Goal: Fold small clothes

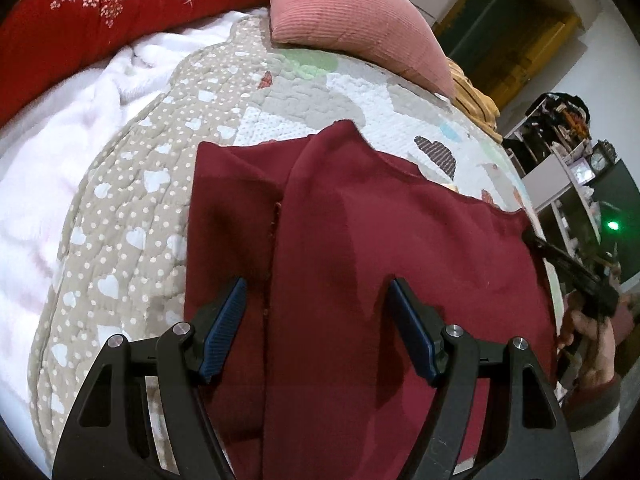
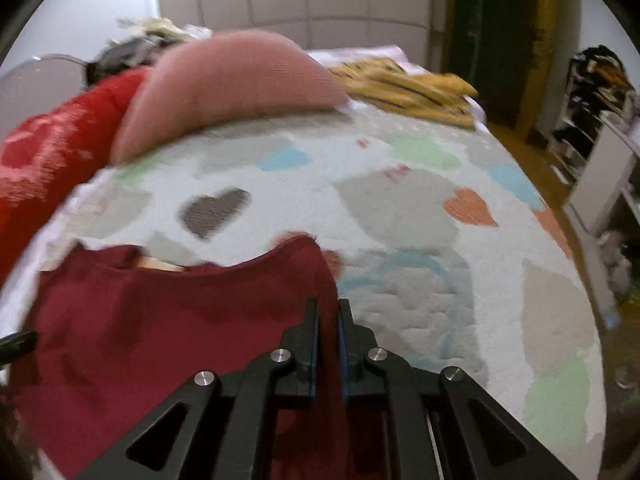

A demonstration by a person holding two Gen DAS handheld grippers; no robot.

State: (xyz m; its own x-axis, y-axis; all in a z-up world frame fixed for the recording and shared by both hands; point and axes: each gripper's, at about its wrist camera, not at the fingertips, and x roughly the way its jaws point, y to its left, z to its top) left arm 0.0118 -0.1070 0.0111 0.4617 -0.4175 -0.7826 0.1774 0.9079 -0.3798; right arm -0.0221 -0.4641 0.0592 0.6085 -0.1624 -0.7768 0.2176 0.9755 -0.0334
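Note:
A dark red garment [image 1: 400,248] lies on the heart-patterned quilt [image 1: 132,216], with one side folded over the middle along a seam. My left gripper [image 1: 317,282] hovers over its near part, open, the blue pads [image 1: 228,320] wide apart and nothing between them. In the right wrist view the garment [image 2: 160,320] fills the lower left. My right gripper [image 2: 327,304] is shut on its right edge, with red cloth pinched between the fingers. From the left wrist view, the right gripper [image 1: 538,242] meets the garment's far right corner, held by a hand [image 1: 588,344].
A pink ribbed pillow [image 1: 352,20] and a red floral blanket [image 1: 100,32] lie at the head of the bed, beside a white fleece [image 1: 60,152]. Yellow striped clothing [image 2: 408,84] sits at the far corner. Shelves [image 2: 592,128] stand past the bed's right edge.

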